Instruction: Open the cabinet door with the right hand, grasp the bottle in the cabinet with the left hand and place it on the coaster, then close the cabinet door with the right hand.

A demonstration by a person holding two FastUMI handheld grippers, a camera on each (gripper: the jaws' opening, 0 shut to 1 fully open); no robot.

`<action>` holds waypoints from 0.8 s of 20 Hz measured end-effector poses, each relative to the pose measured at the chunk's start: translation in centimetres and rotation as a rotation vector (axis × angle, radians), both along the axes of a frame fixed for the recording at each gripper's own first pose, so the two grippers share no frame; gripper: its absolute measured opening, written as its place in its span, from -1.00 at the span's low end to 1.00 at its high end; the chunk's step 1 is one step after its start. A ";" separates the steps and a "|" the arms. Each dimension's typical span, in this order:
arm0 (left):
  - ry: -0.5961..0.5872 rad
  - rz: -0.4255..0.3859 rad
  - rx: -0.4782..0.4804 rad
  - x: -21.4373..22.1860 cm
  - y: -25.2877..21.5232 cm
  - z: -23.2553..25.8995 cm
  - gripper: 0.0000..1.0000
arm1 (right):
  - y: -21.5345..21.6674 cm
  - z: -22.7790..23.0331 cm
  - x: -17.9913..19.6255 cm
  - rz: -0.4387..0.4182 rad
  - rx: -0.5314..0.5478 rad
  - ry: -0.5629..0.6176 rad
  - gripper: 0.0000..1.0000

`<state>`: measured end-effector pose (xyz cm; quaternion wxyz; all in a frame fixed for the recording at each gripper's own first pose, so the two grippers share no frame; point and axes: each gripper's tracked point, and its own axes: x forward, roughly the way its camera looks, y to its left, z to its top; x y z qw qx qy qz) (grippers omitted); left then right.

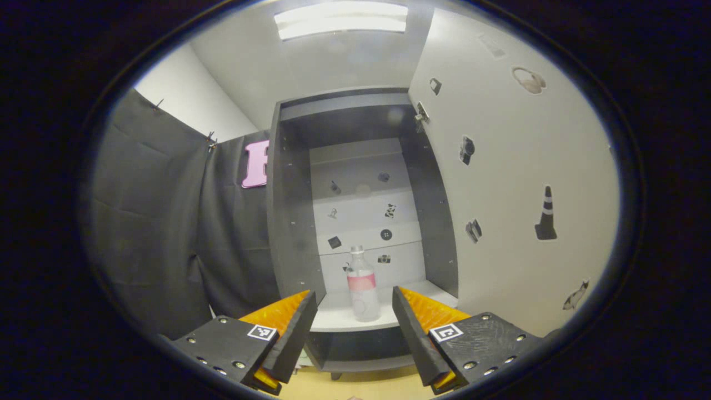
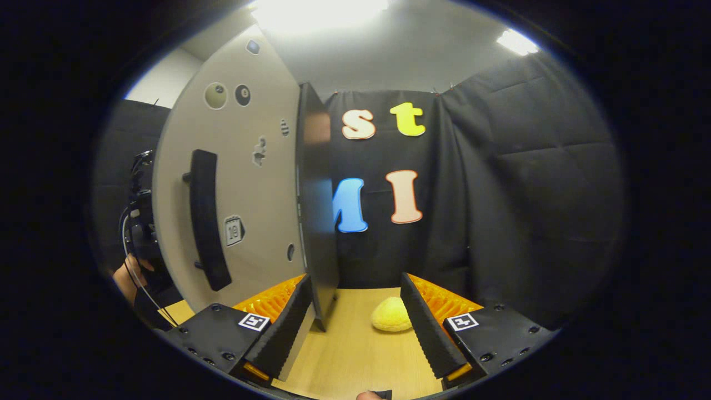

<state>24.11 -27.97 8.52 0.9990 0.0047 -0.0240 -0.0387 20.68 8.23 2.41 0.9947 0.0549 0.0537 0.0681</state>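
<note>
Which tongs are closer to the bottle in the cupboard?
The left tongs. They are open and point straight at the bottle standing on the cupboard shelf, not touching it. The right tongs are open at the edge of the swung-out door.

- The right claw [image 2: 353,311] hangs low over the wooden desk [image 2: 355,355], its fingers spread apart with nothing between them but the door's edge.
- The cabinet door [image 2: 244,189] stands open, seen nearly edge-on; its dark edge [image 2: 316,222] comes down between the fingers, nearer the left finger [image 2: 289,319], though contact cannot be told.
- A dark bar handle [image 2: 204,219] runs upright on the door's pale face, with small stickers around it.
- A yellow rounded object [image 2: 390,315] lies on the desk just beside the right finger [image 2: 425,325].
- A person's hand [image 2: 129,278] shows at the far left, beside the door.
</note>
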 end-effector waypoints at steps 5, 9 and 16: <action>0.006 -0.078 0.005 6.5 -1.8 -0.2 0.63 | -2.6 -0.7 2.1 -0.165 0.123 0.013 0.93; 0.031 -0.110 -0.018 10.7 -2.6 -1.7 0.63 | -3.9 -2.1 2.2 -0.263 0.198 0.041 0.84; 0.088 -0.101 -0.059 16.4 -2.1 -6.0 0.63 | -4.8 -3.4 3.0 -0.390 0.182 0.067 0.96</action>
